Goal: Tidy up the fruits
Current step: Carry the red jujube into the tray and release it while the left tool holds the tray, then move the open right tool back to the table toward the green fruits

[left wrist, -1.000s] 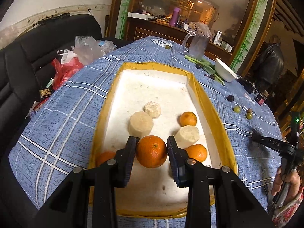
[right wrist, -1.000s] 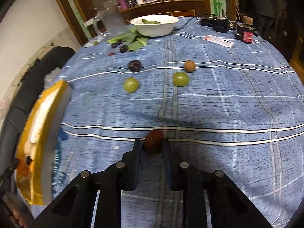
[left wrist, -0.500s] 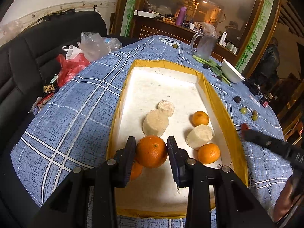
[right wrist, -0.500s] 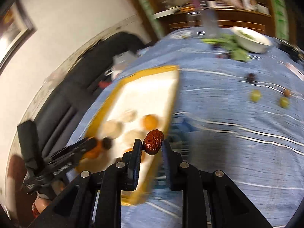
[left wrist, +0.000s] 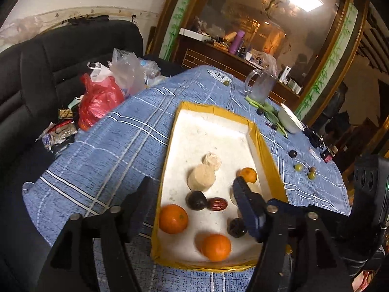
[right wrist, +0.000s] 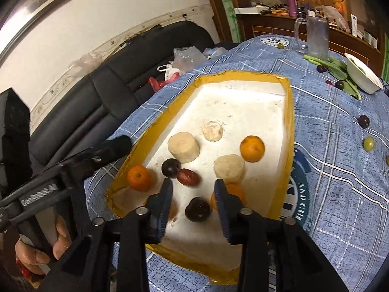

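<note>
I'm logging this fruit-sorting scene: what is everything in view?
tray: one, white with yellow rim, on the blue checked tablecloth
oranges: four, orange, in the tray, two partly hidden
cut chunks: three, beige, in the tray
plums: two, dark, in the tray; more on the tablecloth
date: one, red-brown, beside a plum
green fruits: several, green, on the tablecloth
bowl: one, white, far edge
jug: one, clear, beyond the tray
bags: several, red and clear, on the black sofa
left gripper: one, black, over the tray, jaws opening, empty
right gripper: one, black, over the tray, jaws opening, empty
hand: one, bare, holding the left gripper
</note>
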A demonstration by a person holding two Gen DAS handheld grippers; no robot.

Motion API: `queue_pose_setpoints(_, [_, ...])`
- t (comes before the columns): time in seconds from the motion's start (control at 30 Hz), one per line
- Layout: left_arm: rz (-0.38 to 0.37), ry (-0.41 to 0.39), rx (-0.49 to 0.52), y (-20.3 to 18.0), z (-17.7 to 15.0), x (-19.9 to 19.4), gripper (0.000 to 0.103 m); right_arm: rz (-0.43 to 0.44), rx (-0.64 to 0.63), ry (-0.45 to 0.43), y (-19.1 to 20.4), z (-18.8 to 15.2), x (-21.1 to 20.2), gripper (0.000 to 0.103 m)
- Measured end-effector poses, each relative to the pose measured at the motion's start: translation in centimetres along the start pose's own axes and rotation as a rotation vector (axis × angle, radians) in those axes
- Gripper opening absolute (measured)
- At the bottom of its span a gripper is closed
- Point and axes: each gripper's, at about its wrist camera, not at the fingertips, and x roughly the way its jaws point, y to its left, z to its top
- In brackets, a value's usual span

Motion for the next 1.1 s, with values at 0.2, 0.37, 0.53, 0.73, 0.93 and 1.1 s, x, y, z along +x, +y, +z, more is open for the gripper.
queue_pose_setpoints(0.2, [0.042, 0.0, 0.052, -1.7, -0.3, -0.5, 0.069, -0.008, 0.074, -0.046, -1.6, -0.7, -2.2, 0.045])
queue_pose_setpoints(0.37, [0.109, -0.028, 0.151, -4.8, -1.1, -1.2, 0.069, -0.047, 0.151, -0.113, -3.4, -2.4, -5.0, 0.054])
queue_pose_setpoints(0.53, [0.161, -0.074, 0.25, -8.0, -2.1, -2.4, 0.076, -0.122, 0.181, -0.156, -4.7, -4.0, -7.1, 0.058])
queue_pose_setpoints(0.73, [0.211, -0.113, 0.354, -11.4, -3.3, -3.5, 0.077, -0.161, 0.202, -0.197, -5.7, -5.4, -9.2, 0.06])
queue_pose_setpoints(0.93, [0.206, -0.126, 0.421, -14.0, -4.3, -4.0, 0.08, -0.191, 0.2, -0.233, -6.1, -6.3, -10.7, 0.065])
queue_pose_setpoints(1.1, [0.186, -0.126, 0.457, -15.4, -5.0, -4.2, 0.08, -0.206, 0.206, -0.248, -6.5, -7.1, -11.5, 0.065])
